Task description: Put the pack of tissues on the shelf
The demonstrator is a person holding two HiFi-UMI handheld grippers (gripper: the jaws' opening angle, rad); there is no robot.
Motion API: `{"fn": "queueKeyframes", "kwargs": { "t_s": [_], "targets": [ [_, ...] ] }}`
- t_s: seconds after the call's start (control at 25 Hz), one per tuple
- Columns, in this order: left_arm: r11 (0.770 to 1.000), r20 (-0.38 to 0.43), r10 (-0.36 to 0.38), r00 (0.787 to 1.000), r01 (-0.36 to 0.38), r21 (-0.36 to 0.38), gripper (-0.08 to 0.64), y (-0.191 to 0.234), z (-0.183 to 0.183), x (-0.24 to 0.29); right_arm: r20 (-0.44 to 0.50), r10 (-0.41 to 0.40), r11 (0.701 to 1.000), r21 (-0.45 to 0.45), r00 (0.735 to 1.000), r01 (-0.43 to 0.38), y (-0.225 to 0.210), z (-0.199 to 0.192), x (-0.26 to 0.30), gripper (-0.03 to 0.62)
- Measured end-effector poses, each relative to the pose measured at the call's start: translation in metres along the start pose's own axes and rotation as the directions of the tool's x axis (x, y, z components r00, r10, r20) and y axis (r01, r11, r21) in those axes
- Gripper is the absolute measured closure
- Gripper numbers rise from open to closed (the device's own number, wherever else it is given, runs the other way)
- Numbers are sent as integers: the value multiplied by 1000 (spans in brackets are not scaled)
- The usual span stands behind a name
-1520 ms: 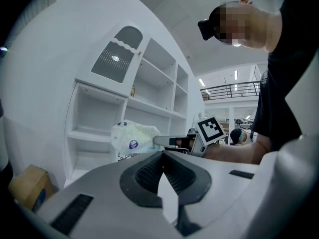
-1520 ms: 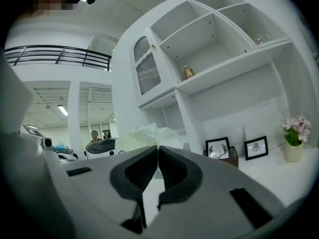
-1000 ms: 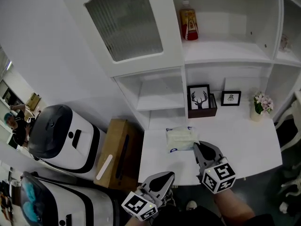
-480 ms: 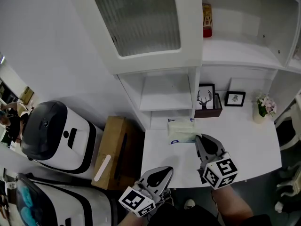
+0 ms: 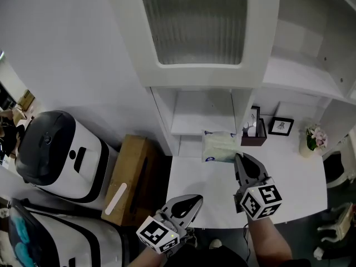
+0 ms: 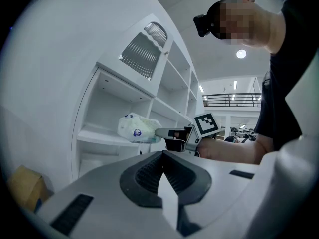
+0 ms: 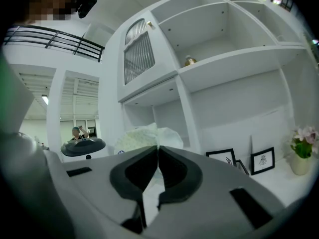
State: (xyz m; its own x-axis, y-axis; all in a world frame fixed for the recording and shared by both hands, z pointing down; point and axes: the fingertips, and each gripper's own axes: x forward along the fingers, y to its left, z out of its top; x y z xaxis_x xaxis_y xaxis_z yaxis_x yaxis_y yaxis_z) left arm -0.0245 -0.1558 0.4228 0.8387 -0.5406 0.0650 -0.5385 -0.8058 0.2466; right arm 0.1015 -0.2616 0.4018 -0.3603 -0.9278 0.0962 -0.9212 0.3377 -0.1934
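Note:
The pack of tissues (image 5: 218,147), white with a small blue mark, hangs above the desk in front of the low open shelf (image 5: 199,129). My right gripper (image 5: 238,160) is shut on its right end. In the right gripper view the pack (image 7: 145,137) bulges out beyond the shut right gripper (image 7: 157,172). The left gripper view shows the pack (image 6: 136,128) level with the shelf board (image 6: 99,137), held from the right. My left gripper (image 5: 188,203) hovers low at the desk's front edge, shut and holding nothing, as the left gripper view (image 6: 163,177) confirms.
Two framed pictures (image 5: 281,126), a dark box (image 5: 255,137) and a flower pot (image 5: 311,138) stand at the back of the white desk (image 5: 292,177). A ribbed-glass cabinet door (image 5: 200,21) hangs above. A cardboard box (image 5: 129,178) and white robots (image 5: 55,154) stand left.
My right gripper has lifted the tissue pack off the desk and carried it up and back toward the low shelf. The left gripper has barely moved.

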Motion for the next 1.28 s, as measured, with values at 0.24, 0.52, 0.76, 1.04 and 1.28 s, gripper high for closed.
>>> {"fn": "queueKeyframes", "kwargs": {
  "t_s": [0.24, 0.52, 0.76, 1.04, 1.28],
  "targets": [
    [1000, -6, -18, 1000, 18, -11, 555, 24, 2, 3, -7, -22, 1000, -4, 1000, 22, -1, -1, 29, 584],
    [999, -20, -39, 999, 38, -25, 555, 50, 0, 13, -19, -41, 999, -4, 999, 41, -9, -4, 61, 584],
    [998, -27, -38, 999, 37, -45, 555, 73, -1, 16, -25, -51, 999, -14, 998, 51, -11, -4, 89, 584],
    [997, -42, -43, 998, 41, -61, 555, 93, -5, 17, -27, -87, 996, -16, 996, 87, -17, -4, 117, 583],
    [996, -49, -40, 998, 36, -80, 555, 108, -10, 16, -32, -114, 993, -24, 993, 113, -23, -7, 135, 583]
  ]
}}
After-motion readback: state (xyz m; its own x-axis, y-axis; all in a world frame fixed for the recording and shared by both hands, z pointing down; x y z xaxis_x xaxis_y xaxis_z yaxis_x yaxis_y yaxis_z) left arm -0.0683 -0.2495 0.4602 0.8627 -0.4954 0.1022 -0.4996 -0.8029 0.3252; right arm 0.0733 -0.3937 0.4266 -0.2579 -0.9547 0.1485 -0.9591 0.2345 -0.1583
